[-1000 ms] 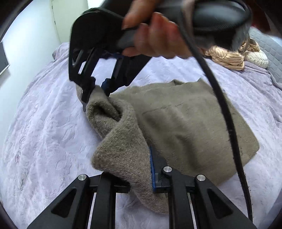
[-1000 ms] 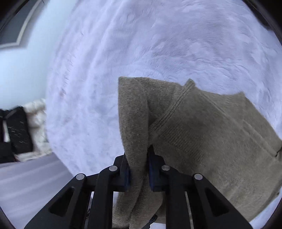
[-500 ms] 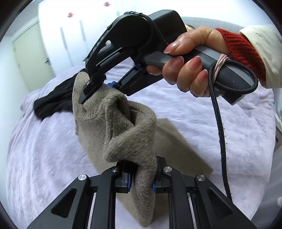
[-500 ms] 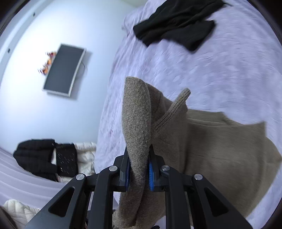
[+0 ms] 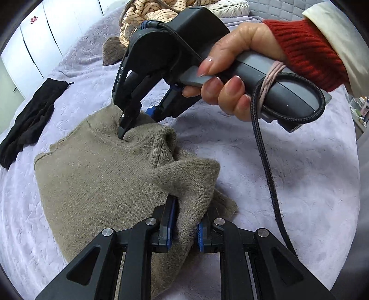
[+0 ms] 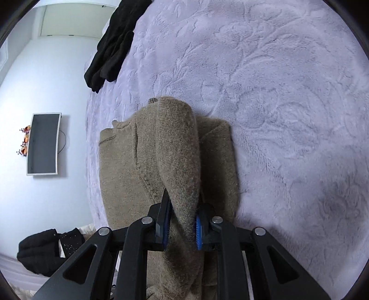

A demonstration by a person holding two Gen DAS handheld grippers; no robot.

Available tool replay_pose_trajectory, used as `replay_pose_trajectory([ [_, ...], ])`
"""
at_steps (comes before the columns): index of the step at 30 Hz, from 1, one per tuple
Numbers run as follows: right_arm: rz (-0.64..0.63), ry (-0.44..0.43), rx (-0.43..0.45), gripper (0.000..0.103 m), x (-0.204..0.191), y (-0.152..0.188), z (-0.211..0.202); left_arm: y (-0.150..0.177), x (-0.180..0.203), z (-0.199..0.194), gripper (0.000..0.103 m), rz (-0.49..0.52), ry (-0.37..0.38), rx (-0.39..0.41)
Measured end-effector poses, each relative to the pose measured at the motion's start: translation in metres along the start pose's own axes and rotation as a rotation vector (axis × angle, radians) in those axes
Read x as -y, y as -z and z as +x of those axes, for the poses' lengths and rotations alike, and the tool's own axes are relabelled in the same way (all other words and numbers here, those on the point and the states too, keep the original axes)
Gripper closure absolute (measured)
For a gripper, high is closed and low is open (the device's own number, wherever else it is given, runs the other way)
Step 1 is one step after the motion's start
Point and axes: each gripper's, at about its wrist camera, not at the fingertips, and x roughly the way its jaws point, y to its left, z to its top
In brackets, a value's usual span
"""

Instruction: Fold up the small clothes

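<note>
Mid-fold: both your left claw and right claw clench the tan sweater (bed beneath); next, lay the fold flat, then release.

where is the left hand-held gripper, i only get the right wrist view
Observer: The left hand-held gripper is shut on a raised fold of the tan sweater, at the sweater's near edge in the left wrist view.
Operator: does my right one look clamped from outside
Observer: Yes. The left wrist view shows the right hand-held gripper pinching the sweater's far edge, held by a hand in a red sleeve.
Operator: anything else on the bed i cant see
Observer: A pile of striped clothes lies at the far end of the purple blanket.
</note>
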Motion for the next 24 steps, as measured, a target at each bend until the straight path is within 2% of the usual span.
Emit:
replay_pose_trajectory([
  [3, -0.002, 0.012, -0.003, 0.079, -0.003, 0.001, -0.002, -0.009, -0.007, -0.004, 0.086, -0.022, 0.004, 0.004],
  [4, 0.006, 0.020, 0.000, 0.077, -0.004, 0.001, -0.005, -0.009, -0.007, -0.006, 0.081, -0.023, -0.005, -0.002],
  [5, 0.011, 0.035, 0.003, 0.072, -0.005, 0.000, -0.008, -0.007, -0.007, -0.007, 0.061, -0.023, -0.008, -0.011],
  [6, 0.015, 0.051, 0.002, 0.066, -0.004, 0.001, -0.012, -0.005, -0.010, -0.008, 0.047, -0.028, -0.016, -0.015],
  [7, 0.015, 0.061, 0.001, 0.066, -0.004, 0.004, -0.015, -0.004, -0.007, -0.012, 0.032, -0.033, -0.028, -0.003],
  [10, 0.010, 0.084, 0.010, 0.064, -0.011, 0.014, -0.030, 0.000, -0.009, -0.027, 0.032, -0.044, -0.013, 0.001],
  [12, 0.012, 0.108, 0.026, 0.056, -0.018, 0.024, -0.041, 0.004, -0.014, -0.037, 0.032, -0.062, 0.005, -0.008],
  [16, 0.005, 0.099, 0.059, 0.056, -0.025, 0.058, -0.068, 0.015, -0.032, -0.057, 0.032, -0.133, 0.045, -0.020],
  [20, -0.069, 0.065, 0.027, 0.056, -0.042, 0.094, -0.071, 0.024, -0.080, -0.056, 0.032, -0.339, 0.041, -0.063],
  [22, -0.110, 0.083, -0.020, 0.056, -0.047, 0.108, -0.061, 0.028, -0.107, -0.048, 0.032, -0.452, 0.017, -0.092],
  [23, -0.127, 0.120, -0.050, 0.057, -0.049, 0.113, -0.050, 0.028, -0.121, -0.043, 0.032, -0.492, 0.009, -0.100],
  [24, -0.130, 0.152, -0.072, 0.066, -0.048, 0.117, -0.042, 0.029, -0.130, -0.038, 0.032, -0.513, 0.006, -0.107],
])
